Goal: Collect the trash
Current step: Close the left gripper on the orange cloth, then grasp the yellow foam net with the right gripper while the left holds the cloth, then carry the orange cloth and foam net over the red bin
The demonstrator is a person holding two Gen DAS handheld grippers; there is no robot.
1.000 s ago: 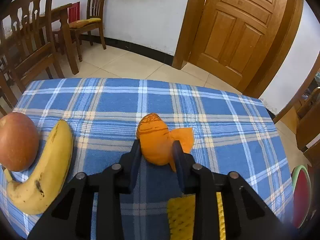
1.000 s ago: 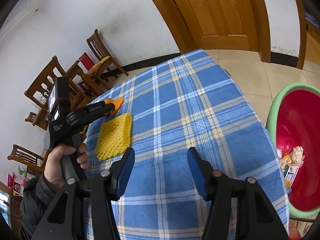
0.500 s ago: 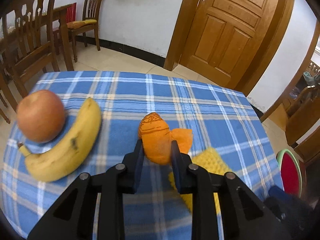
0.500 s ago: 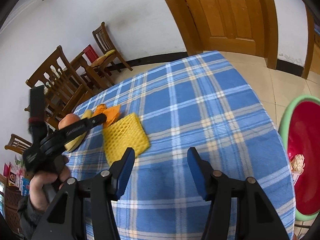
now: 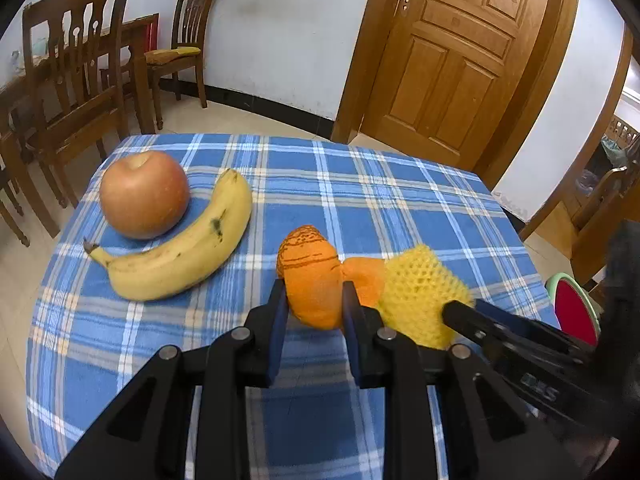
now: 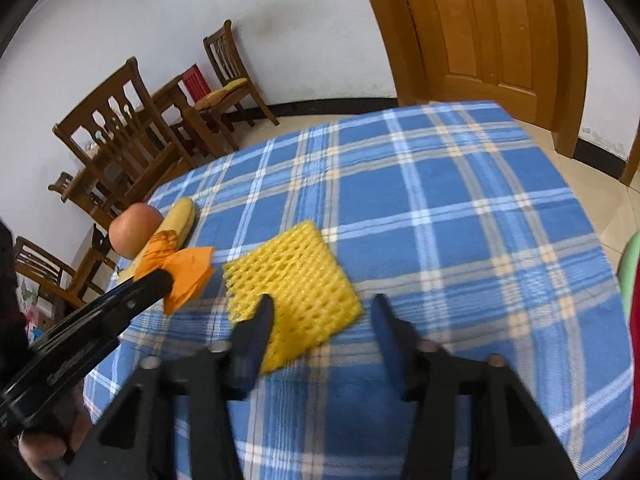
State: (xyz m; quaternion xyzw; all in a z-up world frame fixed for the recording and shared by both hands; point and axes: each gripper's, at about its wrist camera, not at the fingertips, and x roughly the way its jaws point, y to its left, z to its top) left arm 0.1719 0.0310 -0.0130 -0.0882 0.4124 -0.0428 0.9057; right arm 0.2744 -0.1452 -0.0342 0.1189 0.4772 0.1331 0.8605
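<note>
My left gripper (image 5: 314, 300) is shut on a piece of orange peel (image 5: 310, 276), held just above the blue checked tablecloth (image 5: 360, 200). A yellow foam fruit net (image 5: 420, 292) lies flat right beside the peel. In the right wrist view my right gripper (image 6: 322, 312) straddles the near corner of the foam net (image 6: 296, 268). Its jaws are closing; one finger overlaps the net and the other stands clear of the net's edge. The left gripper (image 6: 160, 280) enters that view from the left with the orange peel (image 6: 188, 276).
An apple (image 5: 144, 194) and a banana (image 5: 188, 248) lie on the table's left part. A red tub with a green rim (image 5: 572, 308) stands on the floor past the right edge. Wooden chairs (image 5: 76, 92) and a closed wooden door (image 5: 460, 60) lie beyond.
The left gripper carried the peel across the table until it sits beside the foam net. The right gripper came in over the net and its jaws narrowed around it.
</note>
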